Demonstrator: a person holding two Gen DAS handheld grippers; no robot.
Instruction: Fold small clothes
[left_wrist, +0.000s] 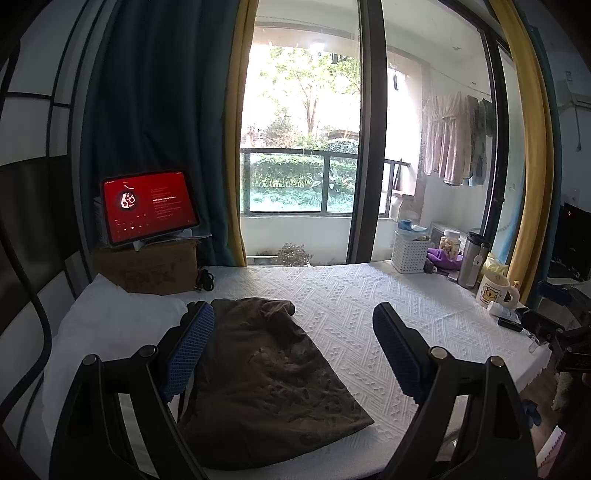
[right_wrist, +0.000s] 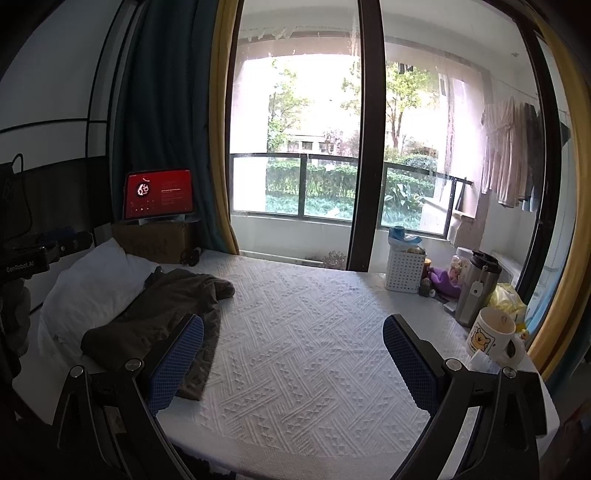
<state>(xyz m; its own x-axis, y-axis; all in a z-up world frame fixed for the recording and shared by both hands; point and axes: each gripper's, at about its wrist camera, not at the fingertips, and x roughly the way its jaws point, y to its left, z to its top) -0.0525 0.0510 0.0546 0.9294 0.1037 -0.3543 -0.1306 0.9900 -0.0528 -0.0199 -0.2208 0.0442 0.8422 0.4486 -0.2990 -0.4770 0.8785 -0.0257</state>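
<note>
I see both tools, left tool (left_wrist: 291, 347) and right tool (right_wrist: 295, 362), spread apart and empty; the limp brown garment (left_wrist: 269, 373) near the bed's (right_wrist: 314, 332) left edge should pinch easily at 1 hem corner.

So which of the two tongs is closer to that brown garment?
Left. The left tongs hang open right over the brown garment. The right tongs sit open over bare mattress, with the garment off by their left finger.

Left gripper (left_wrist: 291, 332) wide open, tilted slightly down; right gripper (right_wrist: 293, 343) likewise.
</note>
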